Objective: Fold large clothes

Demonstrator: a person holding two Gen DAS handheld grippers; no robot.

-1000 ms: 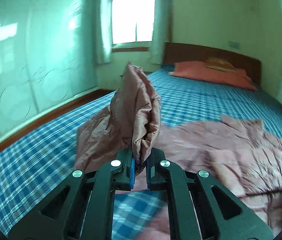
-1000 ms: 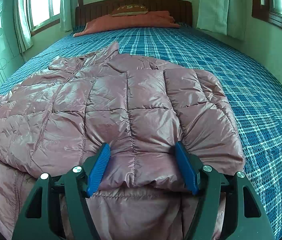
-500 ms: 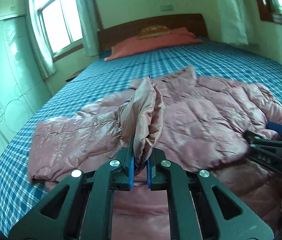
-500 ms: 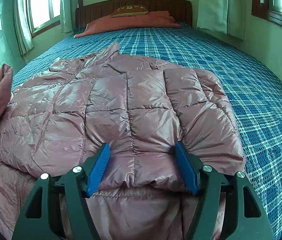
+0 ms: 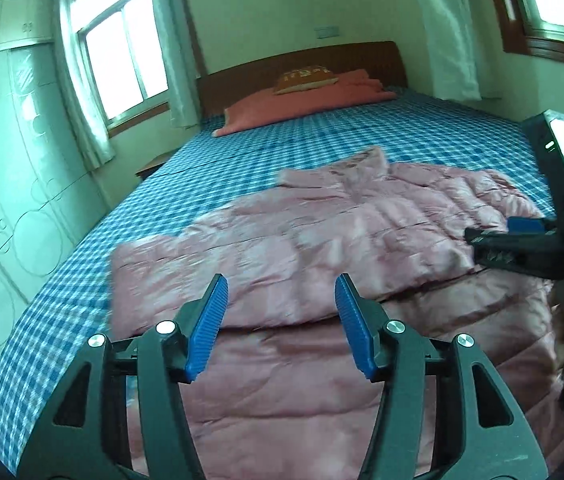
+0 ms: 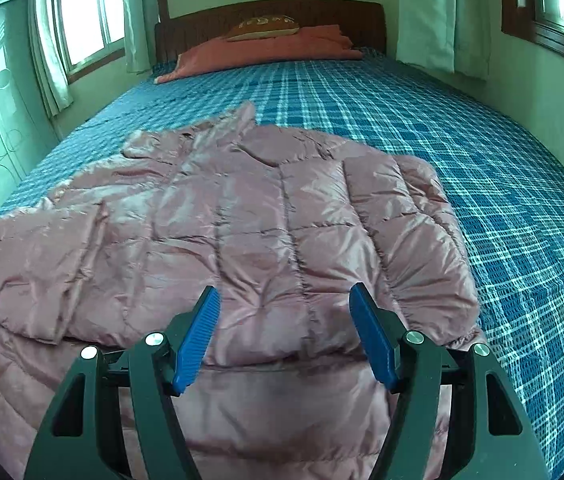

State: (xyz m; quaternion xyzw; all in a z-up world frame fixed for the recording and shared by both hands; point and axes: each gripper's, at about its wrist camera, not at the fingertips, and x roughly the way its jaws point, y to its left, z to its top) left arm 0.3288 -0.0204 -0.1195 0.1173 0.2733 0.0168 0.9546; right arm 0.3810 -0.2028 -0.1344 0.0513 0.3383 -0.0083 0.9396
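Observation:
A pink quilted puffer jacket [image 6: 241, 232] lies flat on the bed, collar toward the headboard, with both sleeves folded in across its body. It also shows in the left wrist view [image 5: 322, 240]. My left gripper [image 5: 282, 292] is open and empty, just above the folded left sleeve. My right gripper [image 6: 284, 304] is open and empty, over the folded right sleeve near the jacket's middle. The right gripper's body shows at the right edge of the left wrist view [image 5: 522, 240].
The bed has a blue plaid sheet [image 6: 482, 160]. An orange blanket and pillow [image 6: 265, 46] lie by the wooden headboard. A wardrobe [image 5: 9, 180] stands left of the bed, windows with curtains at left and right.
My left gripper carried the left sleeve across the jacket, opened and let it go. The sleeve now lies flat on the jacket. The right gripper stayed open and still.

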